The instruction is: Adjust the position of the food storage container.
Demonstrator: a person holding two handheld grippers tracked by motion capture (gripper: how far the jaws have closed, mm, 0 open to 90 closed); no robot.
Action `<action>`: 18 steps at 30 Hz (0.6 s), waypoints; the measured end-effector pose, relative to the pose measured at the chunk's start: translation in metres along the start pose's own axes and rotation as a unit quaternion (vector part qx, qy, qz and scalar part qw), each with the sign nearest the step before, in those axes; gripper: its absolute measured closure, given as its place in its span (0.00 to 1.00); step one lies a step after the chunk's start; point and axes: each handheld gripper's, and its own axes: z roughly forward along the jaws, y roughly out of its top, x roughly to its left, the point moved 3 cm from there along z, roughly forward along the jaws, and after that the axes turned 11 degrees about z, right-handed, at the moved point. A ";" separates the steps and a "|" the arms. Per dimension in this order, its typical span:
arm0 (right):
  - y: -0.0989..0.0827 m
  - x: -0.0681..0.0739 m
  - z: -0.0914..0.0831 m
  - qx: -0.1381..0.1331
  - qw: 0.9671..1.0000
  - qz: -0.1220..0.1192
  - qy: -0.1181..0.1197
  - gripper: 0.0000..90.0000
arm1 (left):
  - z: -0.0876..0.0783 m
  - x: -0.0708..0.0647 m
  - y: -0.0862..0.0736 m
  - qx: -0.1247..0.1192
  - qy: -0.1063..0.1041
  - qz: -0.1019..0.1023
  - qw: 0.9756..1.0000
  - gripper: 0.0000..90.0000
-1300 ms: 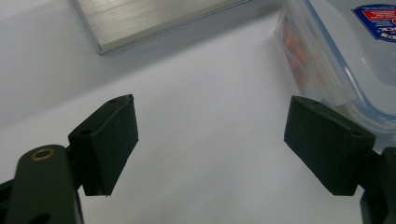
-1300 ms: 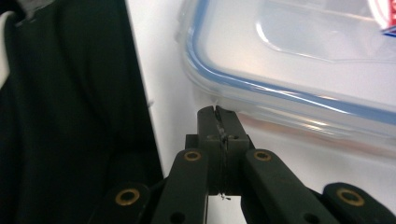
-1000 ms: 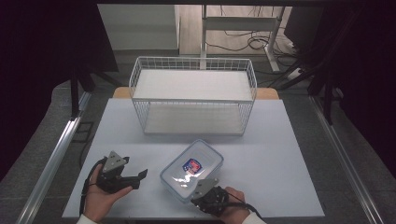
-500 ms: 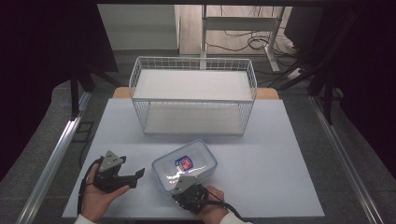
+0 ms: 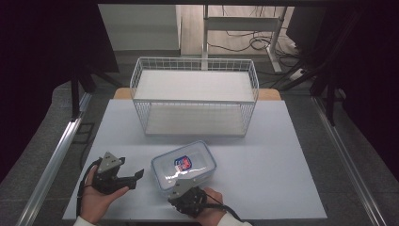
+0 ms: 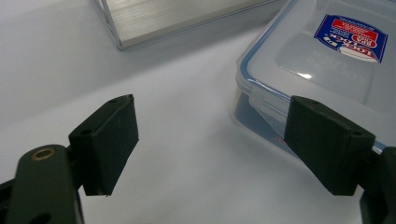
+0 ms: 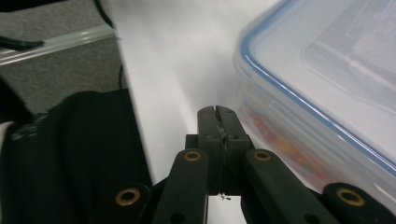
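Box [image 5: 184, 165]: clear plastic, lid on with blue seal and red-and-blue label, flat on the white bench [image 5: 282, 155], near the front edge, between the two claws, in front of the wire basket.
Box contents: something reddish and yellowish glimpsed through the side wall in the right gripper view; too blurred to tell what.
Left claw [image 5: 136, 176]: held in the left hand [image 5: 96, 200] at the front left of the bench, jaws spread wide, nothing between them; in the left gripper view [image 6: 210, 144] one jaw just in front of the box's near corner, whether touching cannot be told, the other over bare bench.
Right claw [image 5: 180, 182]: held in the right hand [image 5: 211, 212] at the front edge, jaws pressed fully together, gripping nothing; in the right gripper view [image 7: 218, 111] tip just beside the box's side wall, over bare bench.
Basket [image 5: 195, 96]: white wire, upright, at the back of the bench, well apart from both claws.
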 end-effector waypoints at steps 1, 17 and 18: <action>0.000 0.002 -0.008 -0.005 1.000 0.002 0.005 0.99 | 0.000 0.000 0.000 0.001 0.000 0.000 1.000 0.20; 0.077 -0.116 -0.064 -0.028 0.995 0.016 -0.089 0.99 | -0.002 -0.001 -0.001 0.002 0.005 -0.007 1.000 0.20; 0.080 -0.125 -0.058 -0.020 0.995 0.014 -0.094 0.99 | -0.001 0.000 -0.002 0.003 0.005 -0.008 1.000 0.20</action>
